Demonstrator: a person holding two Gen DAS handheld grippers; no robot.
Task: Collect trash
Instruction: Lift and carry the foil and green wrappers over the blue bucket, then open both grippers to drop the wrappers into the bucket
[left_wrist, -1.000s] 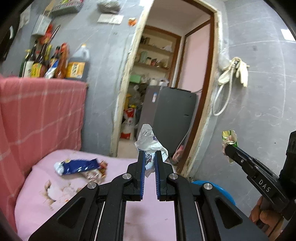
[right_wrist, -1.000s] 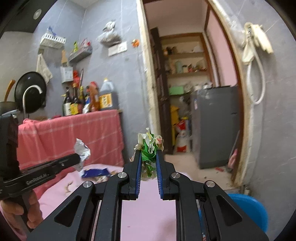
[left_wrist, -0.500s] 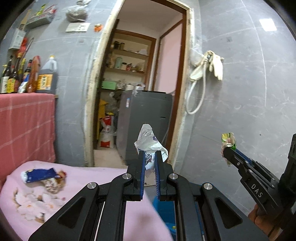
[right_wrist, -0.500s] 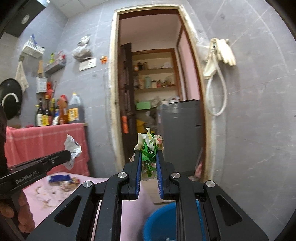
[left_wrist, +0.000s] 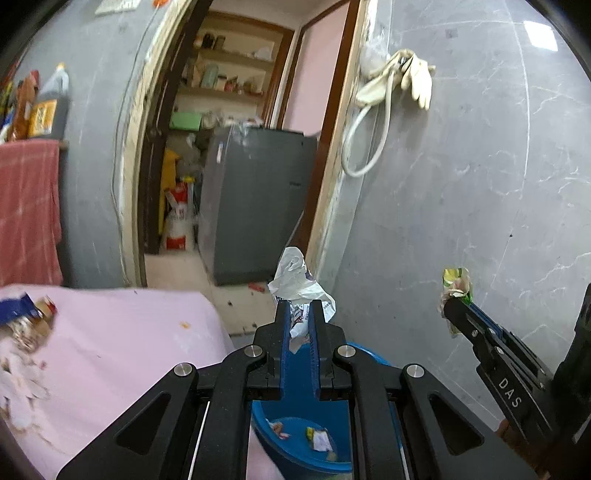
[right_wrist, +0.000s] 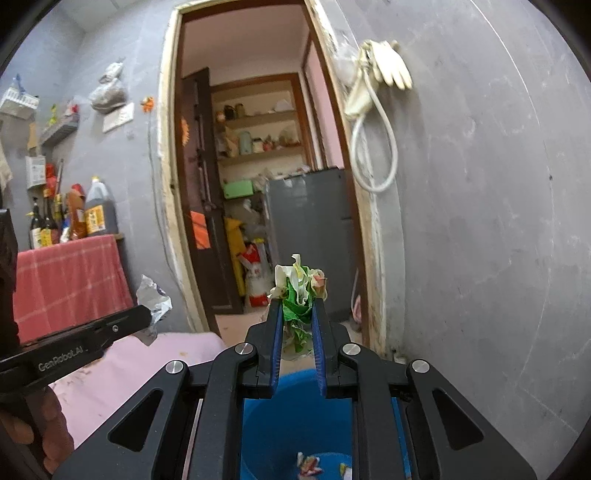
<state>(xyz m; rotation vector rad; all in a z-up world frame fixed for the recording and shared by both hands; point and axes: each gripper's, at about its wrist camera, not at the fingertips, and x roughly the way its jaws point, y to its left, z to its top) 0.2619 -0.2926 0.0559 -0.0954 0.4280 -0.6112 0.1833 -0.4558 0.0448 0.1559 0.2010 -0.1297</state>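
Left tongs (left_wrist: 300, 314) — clamped on a crumpled white wrapper (left_wrist: 301, 286), which is held between the blue pads (left_wrist: 282, 332). The wrapper's long axis is roughly upright: most of it stands above the fingertips, and a short tail hangs down between the pads. In the right wrist view the same wrapper (right_wrist: 153, 297) is seen at the tip of the left tongs (right_wrist: 146, 314), pointing upward.

Right tongs (right_wrist: 298, 314) — clamped on a crumpled green-and-white wrapper (right_wrist: 299, 291). This piece is also held upright, its frilled end raised above the fingertips and a green strip trailing downward between the pads (right_wrist: 318, 332). From the left wrist view it (left_wrist: 456, 286) is seen protruding from the tip of the right tongs (left_wrist: 456, 308).

Below both tongs a blue bucket (left_wrist: 291, 448) is seen, with a few small scraps lying on its bottom; its wall (right_wrist: 269, 424) lies directly under the right tongs. Beside the bucket stands a desk with a pink cloth (left_wrist: 118, 343), on which a blue packet and other litter (left_wrist: 22, 314) are left at the far left edge, blurred.
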